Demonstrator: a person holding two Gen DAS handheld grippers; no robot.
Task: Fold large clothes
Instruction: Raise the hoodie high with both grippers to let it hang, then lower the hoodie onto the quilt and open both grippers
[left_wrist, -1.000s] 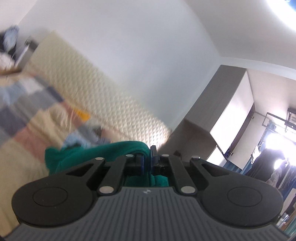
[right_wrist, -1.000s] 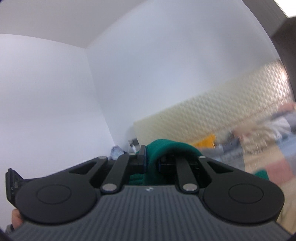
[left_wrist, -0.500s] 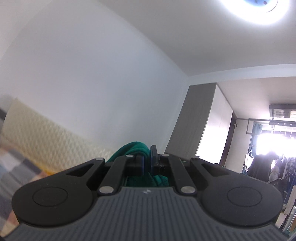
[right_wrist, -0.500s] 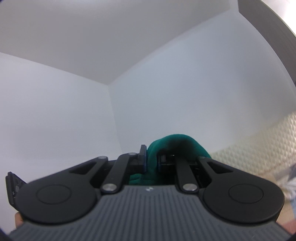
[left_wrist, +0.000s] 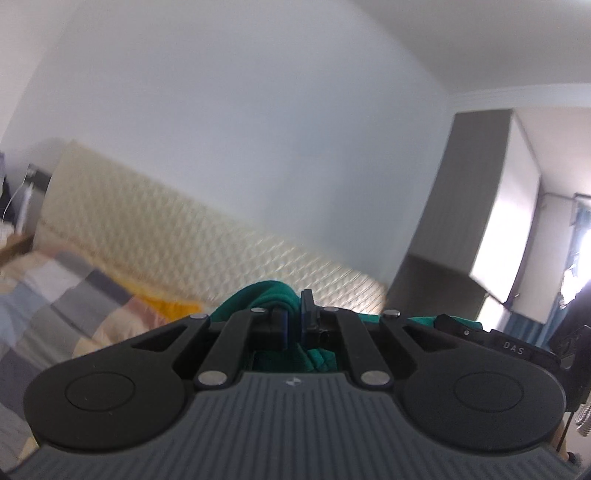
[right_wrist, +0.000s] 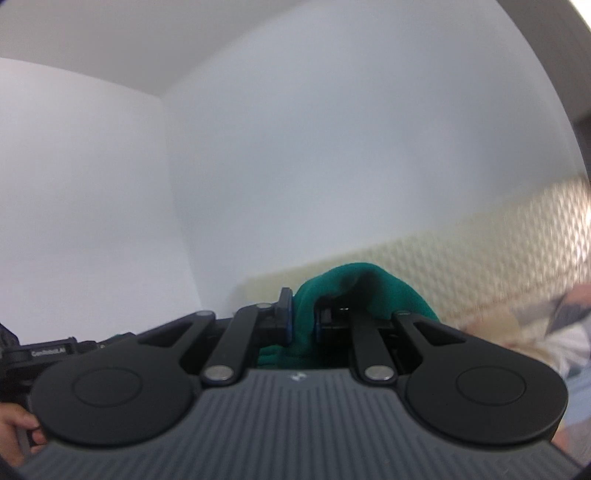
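Left gripper (left_wrist: 294, 324): jaws nearly shut, pinching a fold of the dark green knitted garment (left_wrist: 269, 295).
Right gripper (right_wrist: 300, 325): jaws nearly shut on another bunch of the same garment (right_wrist: 354, 291), cloth humped over one finger.
Garment's place: held up in the air in front of the cream quilted headboard (left_wrist: 155, 229), hanging below both grippers, mostly hidden.
Key relation: grippers side by side, each seen at the other view's edge; the held edge probably runs between them, neither nearer.
Beyond: patchwork bedspread (left_wrist: 55, 280) under the headboard.
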